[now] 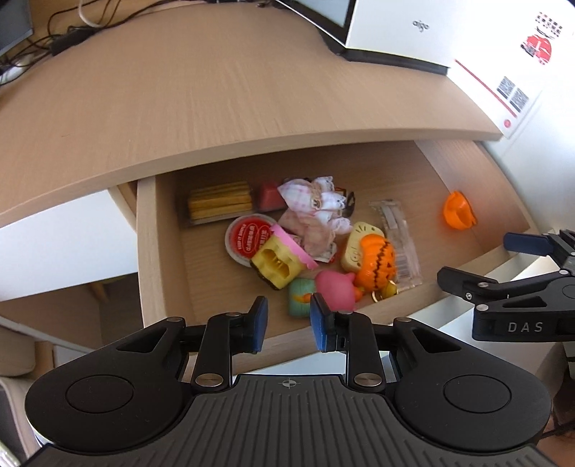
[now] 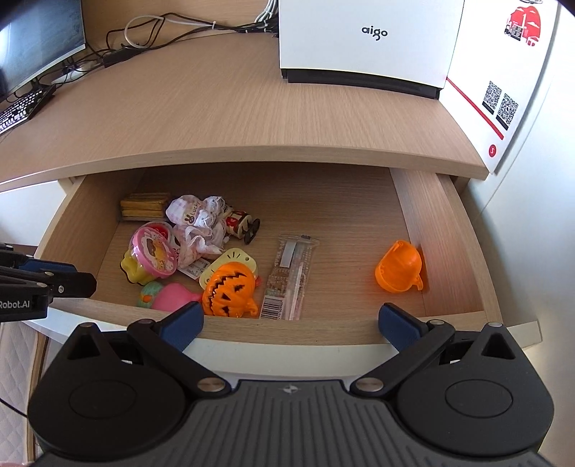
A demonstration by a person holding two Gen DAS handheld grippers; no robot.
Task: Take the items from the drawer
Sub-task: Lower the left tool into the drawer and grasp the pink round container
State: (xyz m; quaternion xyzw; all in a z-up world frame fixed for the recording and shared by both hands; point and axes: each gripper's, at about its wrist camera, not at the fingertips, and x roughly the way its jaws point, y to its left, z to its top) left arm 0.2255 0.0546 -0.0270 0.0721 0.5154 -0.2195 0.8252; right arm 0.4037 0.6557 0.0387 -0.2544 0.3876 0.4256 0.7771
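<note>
Hovering over the open drawer [image 2: 413, 201] under the desk [image 2: 251, 118], both empty. Right gripper [image 2: 289, 321] fingers spread wide; left gripper [image 1: 288, 325] fingers narrowly apart, pinching nothing. Risks, I'd say: the pile is tightly packed, so grabbing the pumpkin toy [image 2: 230, 291] may drag the pink toy [image 2: 176, 296]; the orange cup [image 2: 399, 267] hugs the wall.

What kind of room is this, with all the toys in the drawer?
Probably a home office or study: a wooden desk holds a monitor, a keyboard and tangled cables, above the open drawer.
</note>
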